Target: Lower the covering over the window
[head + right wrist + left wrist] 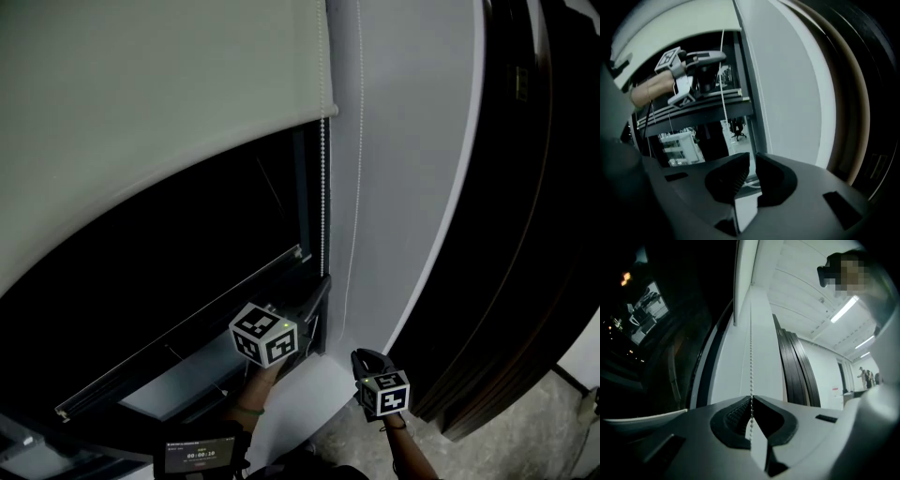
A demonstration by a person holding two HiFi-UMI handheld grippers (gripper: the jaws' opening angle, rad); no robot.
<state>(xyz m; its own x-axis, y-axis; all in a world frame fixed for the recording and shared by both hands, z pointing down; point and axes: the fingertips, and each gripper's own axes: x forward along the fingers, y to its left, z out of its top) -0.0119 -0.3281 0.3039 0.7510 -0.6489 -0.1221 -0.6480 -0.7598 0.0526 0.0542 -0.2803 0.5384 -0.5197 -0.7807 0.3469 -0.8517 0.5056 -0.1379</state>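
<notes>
Bead chain (751, 348) runs vertically; we hold it pinched in the left gripper (751, 400). Our right gripper (753, 161), jaws slightly apart and empty, sits lower right. Blind (141, 94) covers upper left.

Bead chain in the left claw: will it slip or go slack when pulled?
Probably floppy: the bead chain is a thin strand, straight only where it is stretched above the left claw. Likely slip-resistant, since its beads sit between ribbed pads.
</notes>
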